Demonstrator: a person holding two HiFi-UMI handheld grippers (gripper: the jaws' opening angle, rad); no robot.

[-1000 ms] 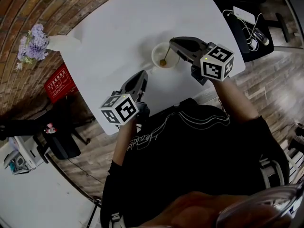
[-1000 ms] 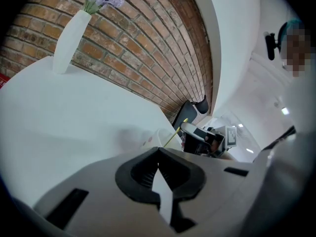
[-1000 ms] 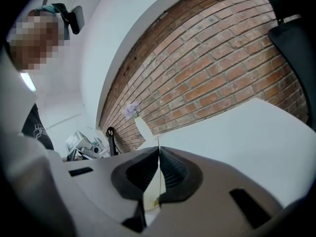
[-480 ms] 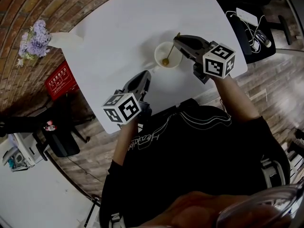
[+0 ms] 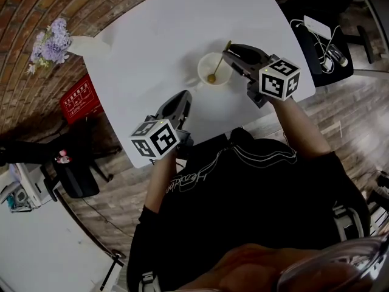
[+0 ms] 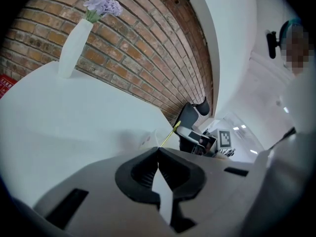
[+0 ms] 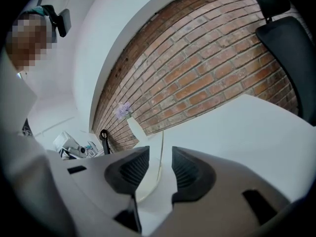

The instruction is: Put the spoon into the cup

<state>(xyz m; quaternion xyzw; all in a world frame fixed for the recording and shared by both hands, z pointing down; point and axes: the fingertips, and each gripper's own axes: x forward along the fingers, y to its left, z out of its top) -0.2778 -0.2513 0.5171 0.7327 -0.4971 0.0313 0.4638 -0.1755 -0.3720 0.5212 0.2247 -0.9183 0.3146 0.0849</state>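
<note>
A white cup (image 5: 214,70) stands on the white table (image 5: 152,35). A gold spoon (image 5: 219,62) rests with its bowl inside the cup and its handle leaning out to the upper right. My right gripper (image 5: 230,53) is at the cup's right side; its jaws have just been opening and now stand apart. In the right gripper view the spoon handle (image 7: 162,139) rises free between the pads of the right gripper (image 7: 159,153), over the cup (image 7: 147,184). My left gripper (image 5: 181,99) (image 6: 158,150) is shut on nothing, nearer me, with the cup (image 6: 148,140) and spoon (image 6: 170,132) beyond it.
A white vase (image 5: 82,44) of purple flowers stands at the table's far left corner, by the brick wall. A black chair (image 5: 322,41) with cables is to the right of the table. A red box (image 5: 79,99) lies on the floor at the left.
The spoon's handle now shows leaning out past the cup's rim beside the right gripper, where a second ago the gripper covered it. Both grippers have stayed nearly in place.
</note>
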